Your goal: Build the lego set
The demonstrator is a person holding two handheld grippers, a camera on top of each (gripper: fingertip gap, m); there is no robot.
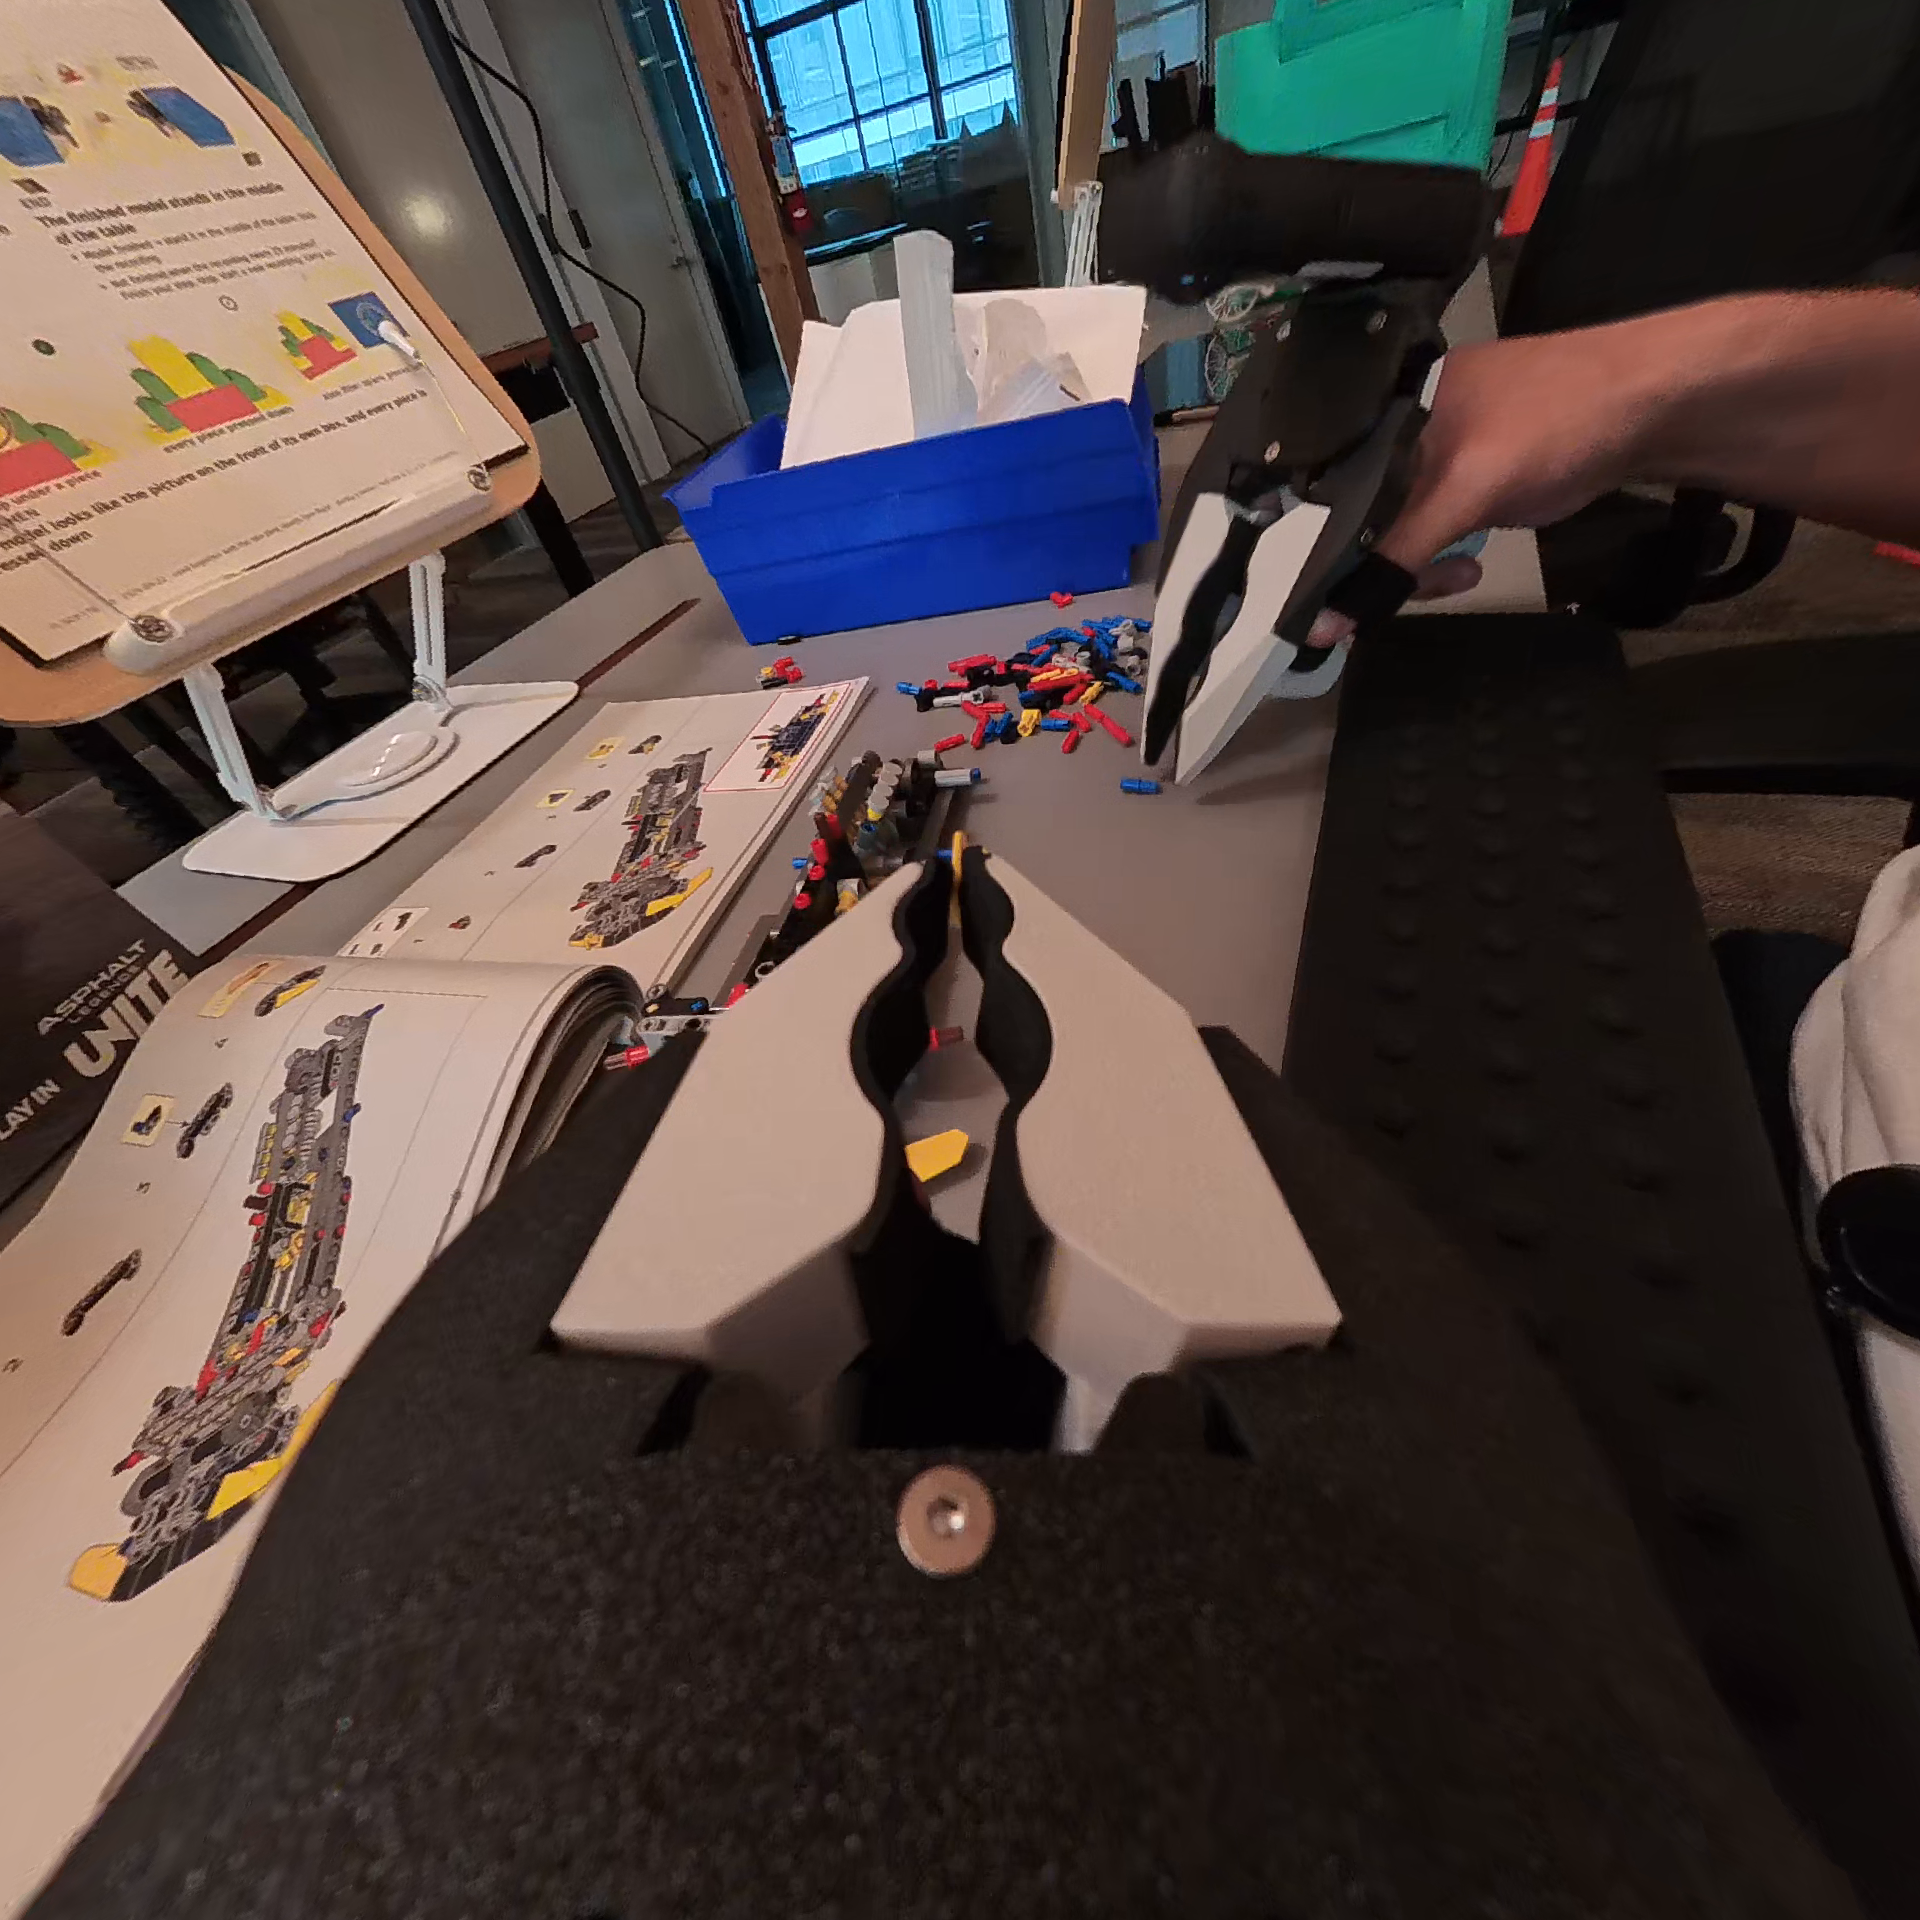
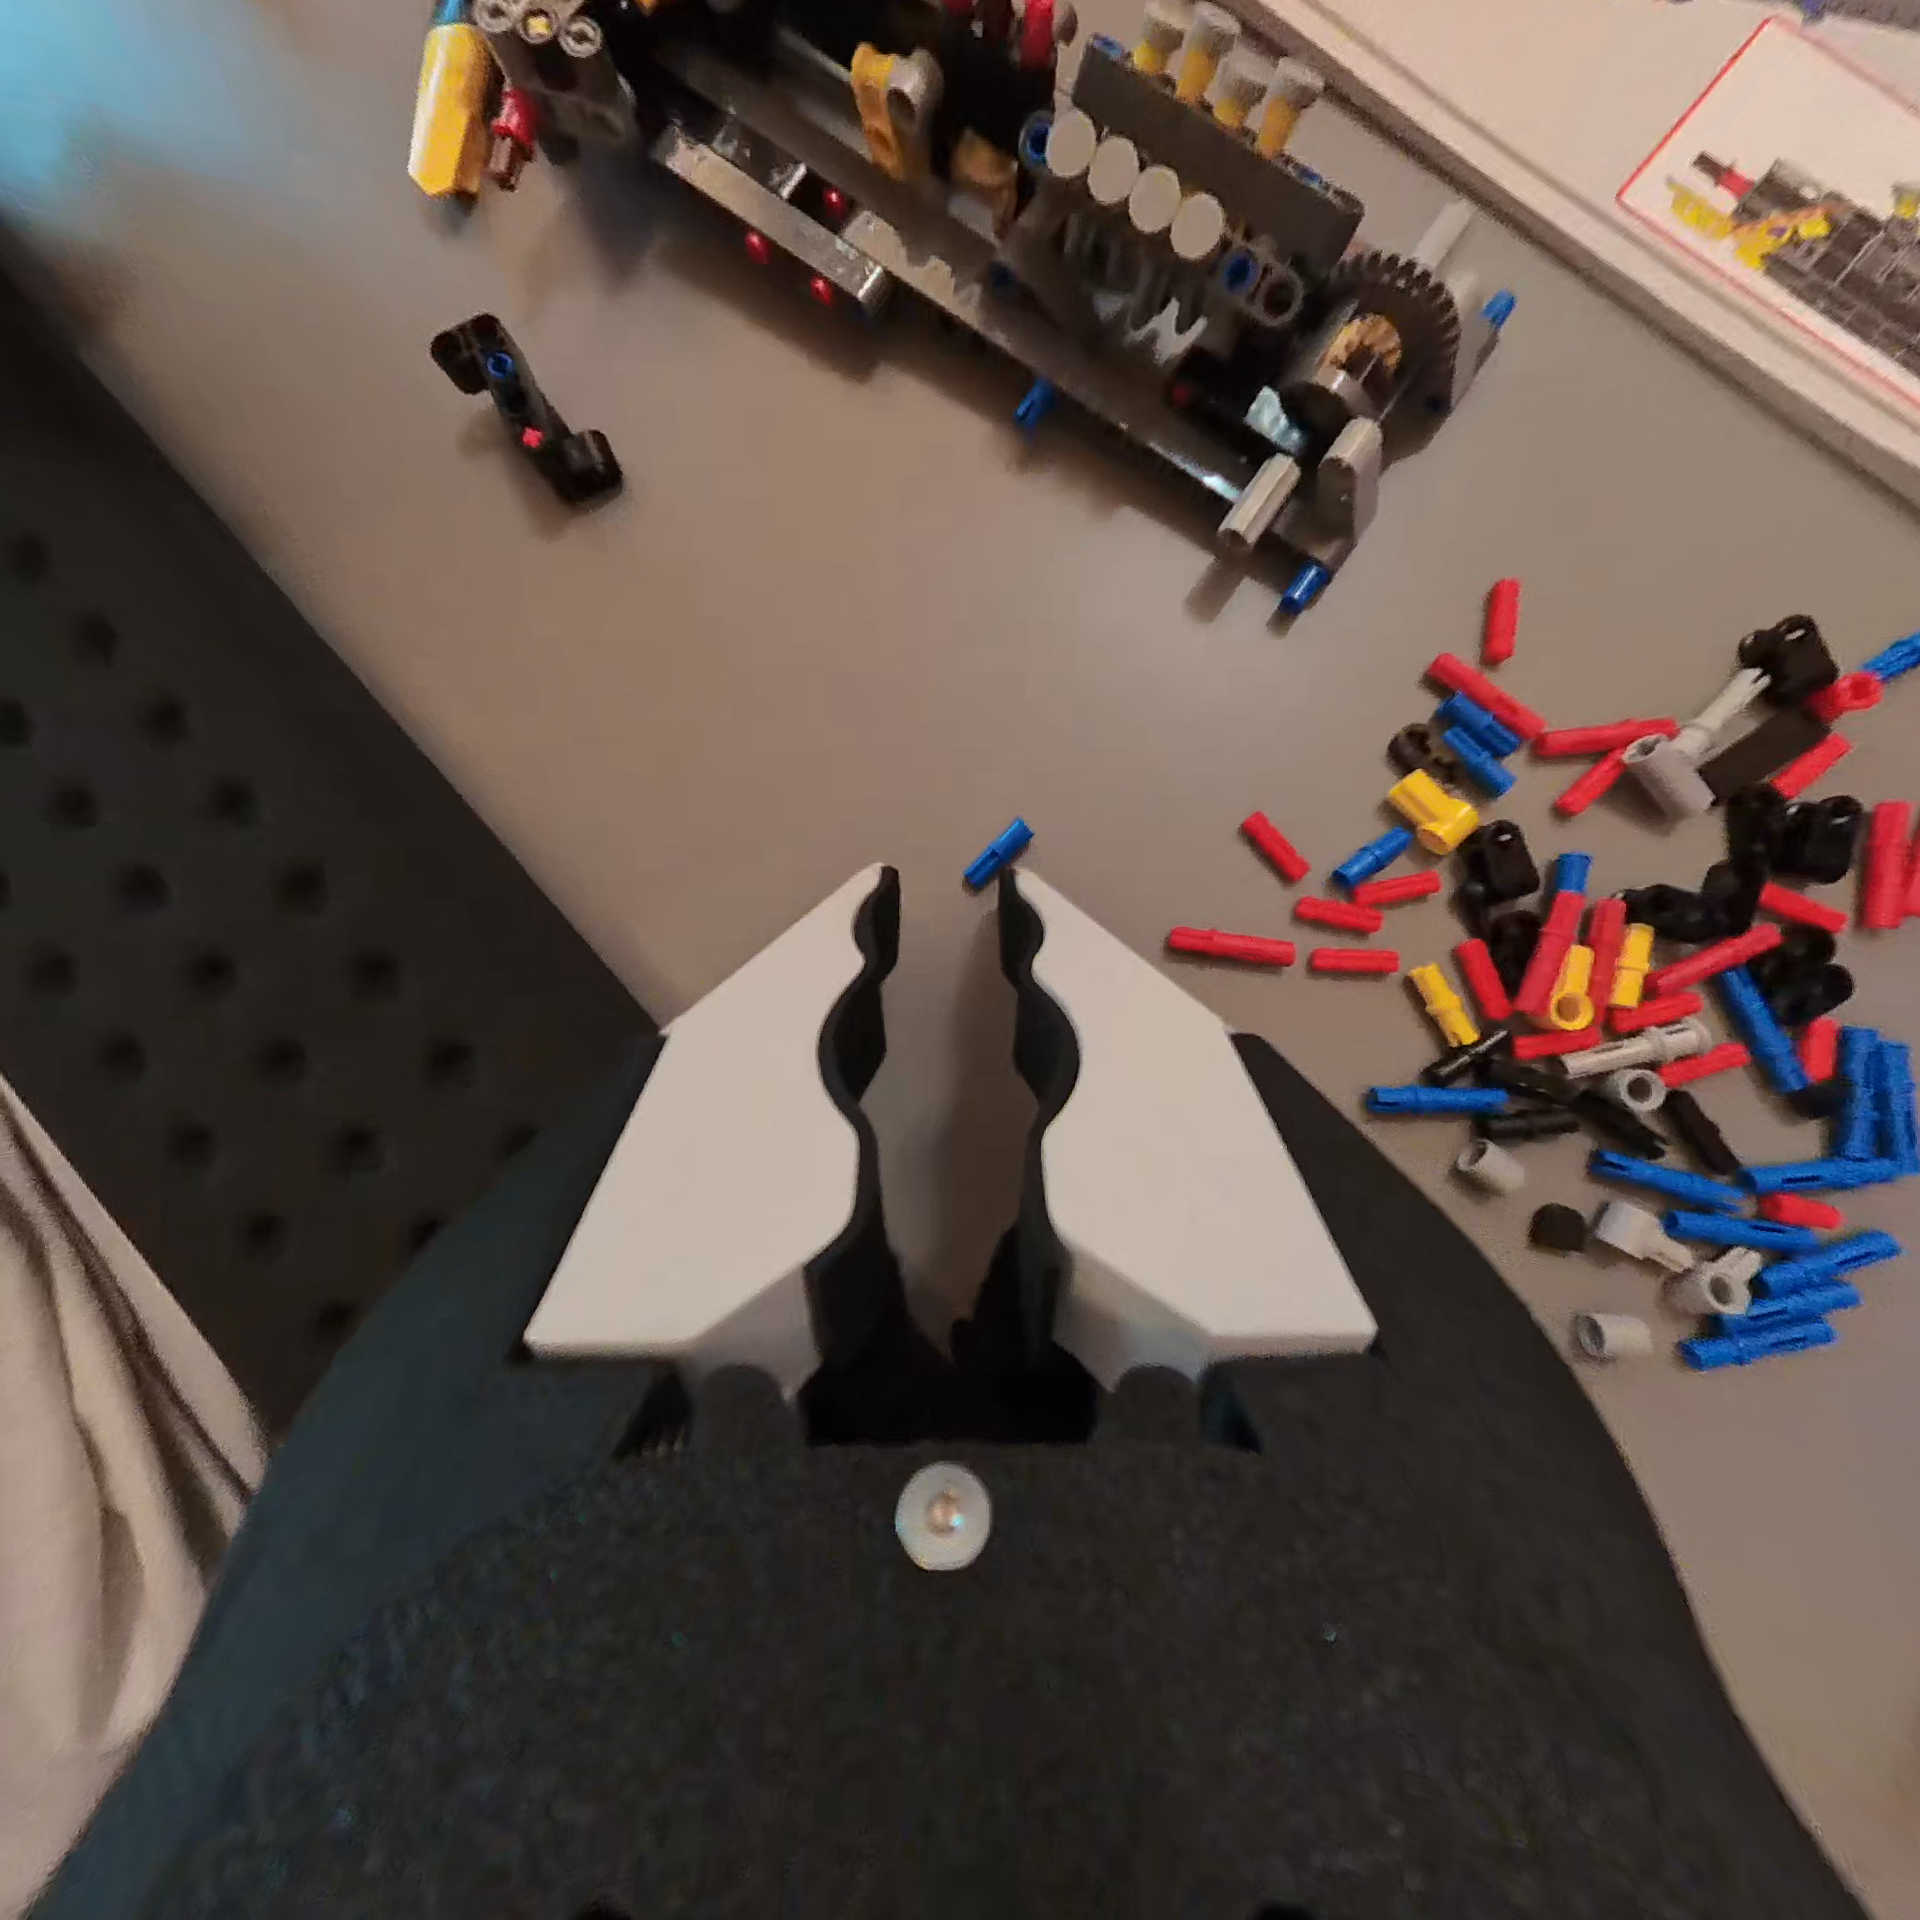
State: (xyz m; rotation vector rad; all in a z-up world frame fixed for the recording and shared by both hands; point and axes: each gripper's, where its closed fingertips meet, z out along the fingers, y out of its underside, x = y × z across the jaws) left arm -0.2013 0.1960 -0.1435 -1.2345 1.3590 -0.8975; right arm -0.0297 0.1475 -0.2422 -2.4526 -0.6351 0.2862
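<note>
Yellow piece (image 1: pixel 956 883) half hidden between left tool (image 1: pixel 954 862) tips.

A multi-pane window (image 1: pixel 883 94) glows bluish at top centre, beside a brown wooden post (image 1: pixel 743 156); a smooth grey tabletop (image 1: pixel 1226 894) fills the middle.

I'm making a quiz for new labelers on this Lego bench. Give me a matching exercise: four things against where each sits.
Things:
1. blue bin
2. lone blue pin
3. instruction booklet
4. loose pin pile

Places:
A. just ahead of the right gripper tips
B. open beside the part-built model
C. far table end, holding white paper
D. scattered to that gripper's right

Pairs: 1-C, 2-A, 3-B, 4-D
</note>
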